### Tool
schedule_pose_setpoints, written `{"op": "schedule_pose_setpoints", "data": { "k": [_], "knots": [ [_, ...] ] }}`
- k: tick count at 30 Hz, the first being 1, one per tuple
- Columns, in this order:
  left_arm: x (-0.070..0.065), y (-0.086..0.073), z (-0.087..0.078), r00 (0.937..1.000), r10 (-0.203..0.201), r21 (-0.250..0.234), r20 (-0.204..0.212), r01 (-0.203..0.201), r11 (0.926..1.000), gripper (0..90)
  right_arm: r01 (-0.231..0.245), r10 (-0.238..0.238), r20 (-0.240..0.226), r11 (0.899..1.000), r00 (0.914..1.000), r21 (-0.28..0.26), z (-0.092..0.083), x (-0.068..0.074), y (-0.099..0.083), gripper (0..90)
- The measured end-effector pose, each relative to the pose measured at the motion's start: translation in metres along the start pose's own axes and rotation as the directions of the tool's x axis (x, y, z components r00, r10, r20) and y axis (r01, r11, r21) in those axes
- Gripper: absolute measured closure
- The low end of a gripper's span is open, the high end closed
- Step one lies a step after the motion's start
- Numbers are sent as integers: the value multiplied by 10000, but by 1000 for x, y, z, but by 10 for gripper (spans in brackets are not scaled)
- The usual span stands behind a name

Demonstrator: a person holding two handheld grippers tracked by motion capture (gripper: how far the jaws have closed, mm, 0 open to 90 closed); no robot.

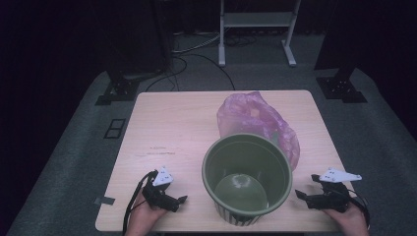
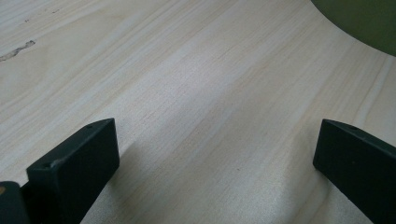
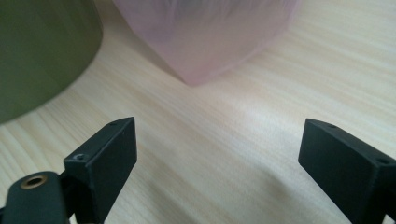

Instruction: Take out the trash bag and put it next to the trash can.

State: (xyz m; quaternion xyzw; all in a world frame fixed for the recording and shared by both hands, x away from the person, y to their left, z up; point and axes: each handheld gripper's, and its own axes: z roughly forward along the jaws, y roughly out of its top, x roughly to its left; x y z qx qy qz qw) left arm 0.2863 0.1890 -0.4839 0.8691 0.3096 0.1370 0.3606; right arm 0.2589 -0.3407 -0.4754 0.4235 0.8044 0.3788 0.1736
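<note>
A green ribbed bucket (image 1: 247, 177) stands upright and empty at the front middle of the wooden table (image 1: 172, 128). Behind it and touching its far rim lies a crumpled translucent pink plastic bag (image 1: 255, 120). My left gripper (image 1: 179, 201) rests left of the bucket, open, jaws pointing toward it. My right gripper (image 1: 306, 187) sits right of the bucket, open as well. In the left gripper view the open gripper (image 2: 215, 149) faces bare wood, with the bucket (image 2: 359, 18) at the top right. In the right gripper view the gripper (image 3: 217, 149) holds nothing; the bucket (image 3: 42, 46) is left, the bag (image 3: 210, 32) ahead.
A strip of grey tape (image 1: 104, 200) hangs at the table's front left corner. Faint marks (image 1: 157, 150) sit on the wood left of centre. Beyond the table, a white stand (image 1: 258, 24), black stand bases (image 1: 118, 91) and cables (image 1: 196, 54) lie on the grey floor.
</note>
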Motion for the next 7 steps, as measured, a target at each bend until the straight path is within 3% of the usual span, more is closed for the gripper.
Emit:
{"op": "schedule_pose_setpoints", "data": {
  "k": [5,7],
  "knots": [
    [0,0,0,10000,2,1,-1,-2,10000,0,106,-111,92,9981,9999,604,8,1,-5,103],
    [0,0,0,10000,1,0,0,-1,10000,0,147,-154,109,9981,9998,594,9,1,-5,103]
  ]
}}
